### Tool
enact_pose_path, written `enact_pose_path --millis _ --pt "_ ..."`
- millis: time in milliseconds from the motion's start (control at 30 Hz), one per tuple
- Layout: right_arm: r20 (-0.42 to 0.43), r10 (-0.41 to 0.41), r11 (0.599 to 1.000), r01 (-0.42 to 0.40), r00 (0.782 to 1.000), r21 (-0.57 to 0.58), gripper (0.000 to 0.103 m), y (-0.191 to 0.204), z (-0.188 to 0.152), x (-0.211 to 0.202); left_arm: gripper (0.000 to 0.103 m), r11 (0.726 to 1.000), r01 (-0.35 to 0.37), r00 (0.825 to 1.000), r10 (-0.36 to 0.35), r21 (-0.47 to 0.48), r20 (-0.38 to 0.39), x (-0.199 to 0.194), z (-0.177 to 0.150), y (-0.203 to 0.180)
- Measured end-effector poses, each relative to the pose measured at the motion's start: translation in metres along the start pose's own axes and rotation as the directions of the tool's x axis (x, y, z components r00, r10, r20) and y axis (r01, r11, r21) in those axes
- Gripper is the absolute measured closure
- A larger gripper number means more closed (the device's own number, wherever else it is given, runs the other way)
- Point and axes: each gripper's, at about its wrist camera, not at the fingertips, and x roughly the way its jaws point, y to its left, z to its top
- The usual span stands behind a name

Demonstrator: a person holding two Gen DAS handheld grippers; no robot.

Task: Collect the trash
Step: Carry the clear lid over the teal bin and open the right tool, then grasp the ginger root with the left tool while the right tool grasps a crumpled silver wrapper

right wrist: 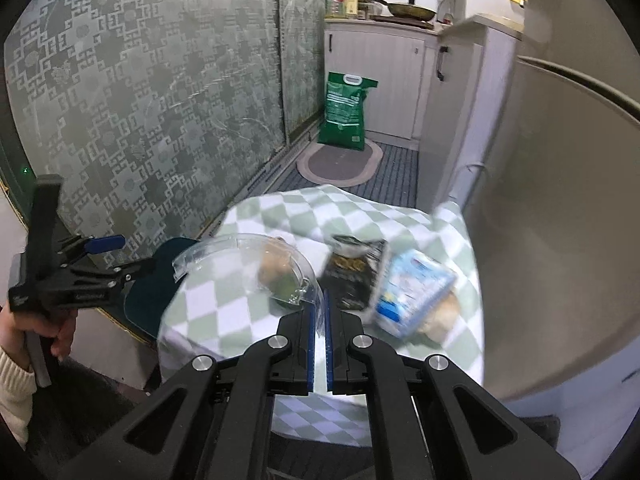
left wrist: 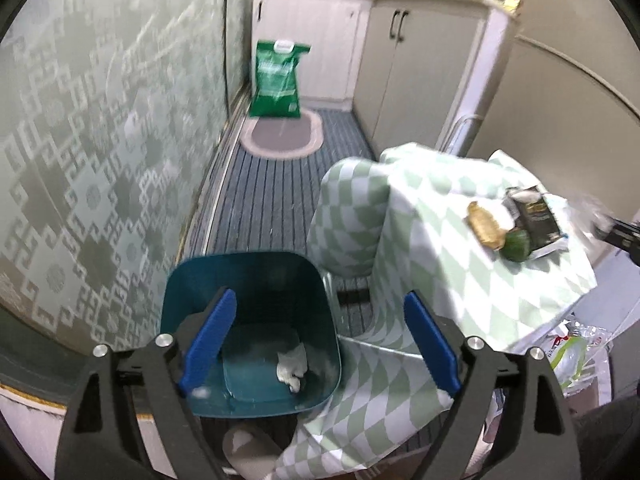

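Bin (left wrist: 256, 320) on the floor at 7 o'clock of the table (left wrist: 460, 248); crumpled tissue (left wrist: 292, 366) inside it. On the table: wrapper (left wrist: 536, 220), bread (left wrist: 484, 226) at its 9 o'clock. Sack (left wrist: 278, 80) at 12 o'clock, behind the mat (left wrist: 280, 138).

Both wrist views tilt down: left close above the teal bin (left wrist: 256, 320), right over the checked counter (right wrist: 400, 220); both share it.

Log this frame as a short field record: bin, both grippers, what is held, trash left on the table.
bin: blue, open, on the floor beside the table
in bin: crumpled white tissue
left gripper: open, empty, above the bin
right gripper: shut on clear plastic lid
on table: black wrapper, blue-white packet, food scraps
table cover: green-white checked cloth
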Motion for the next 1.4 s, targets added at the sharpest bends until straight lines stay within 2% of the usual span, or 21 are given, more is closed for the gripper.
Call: enact_pose_path --millis 167,333,433,567,667,700,867,1000,1067,1133,1200,1300,1400 --pt "-0.003 0.039 0.999 -0.039 0.999 -0.032 0.099 0.031 0.015 0.018 0.01 0.998 0.055 0.995 -0.052 -0.037 0.085 -0.026 0.004 0.012" --pt "-0.019 0.075 0.995 -0.076 0.997 -0.066 0.099 0.068 0.03 0.041 0.008 0.992 0.117 0.978 -0.107 -0.045 0.177 -0.055 0.006 0.017" --pt "-0.037 0.101 0.993 -0.104 0.994 -0.062 0.099 0.085 0.037 0.058 0.008 0.987 0.157 0.958 -0.141 -0.044 0.248 -0.076 0.009 0.019" --pt "-0.074 0.153 0.986 -0.157 0.985 -0.051 0.099 0.108 0.045 0.081 0.008 0.983 0.183 0.918 -0.17 -0.002 0.357 -0.109 0.01 0.021" --pt "-0.105 0.185 0.98 -0.191 0.977 -0.048 0.099 0.125 0.047 0.099 0.01 0.981 0.196 0.904 -0.182 0.003 0.387 -0.121 0.009 0.026" --pt "-0.112 0.192 0.979 -0.199 0.975 -0.049 0.099 0.13 0.049 0.103 0.014 0.98 0.196 0.903 -0.179 -0.004 0.391 -0.123 0.009 0.029" --pt "-0.158 0.234 0.969 -0.244 0.959 -0.046 0.099 0.164 0.053 0.133 0.02 0.977 0.21 0.893 -0.175 -0.039 0.414 -0.131 0.009 0.043" --pt "-0.19 0.271 0.961 -0.276 0.944 -0.004 0.099 0.181 0.054 0.156 0.029 0.975 0.211 0.89 -0.163 -0.068 0.426 -0.135 0.008 0.052" --pt "-0.195 0.302 0.952 -0.304 0.933 0.024 0.093 0.184 0.055 0.162 0.033 0.975 0.207 0.888 -0.154 -0.078 0.433 -0.138 0.007 0.055" --pt "-0.193 0.325 0.945 -0.323 0.926 0.045 0.075 0.187 0.056 0.165 0.041 0.974 0.209 0.886 -0.15 -0.089 0.439 -0.139 0.007 0.059" --pt "-0.186 0.35 0.937 -0.343 0.918 0.071 0.064 0.185 0.056 0.165 0.043 0.973 0.21 0.882 -0.146 -0.096 0.448 -0.142 0.005 0.063" --pt "-0.164 0.372 0.928 -0.361 0.913 0.094 0.063 0.18 0.059 0.161 0.051 0.97 0.222 0.876 -0.155 -0.095 0.456 -0.146 0.005 0.065" --pt "-0.142 0.374 0.926 -0.363 0.916 0.1 0.059 0.171 0.062 0.152 0.06 0.972 0.221 0.88 -0.165 -0.076 0.445 -0.143 0.007 0.06"
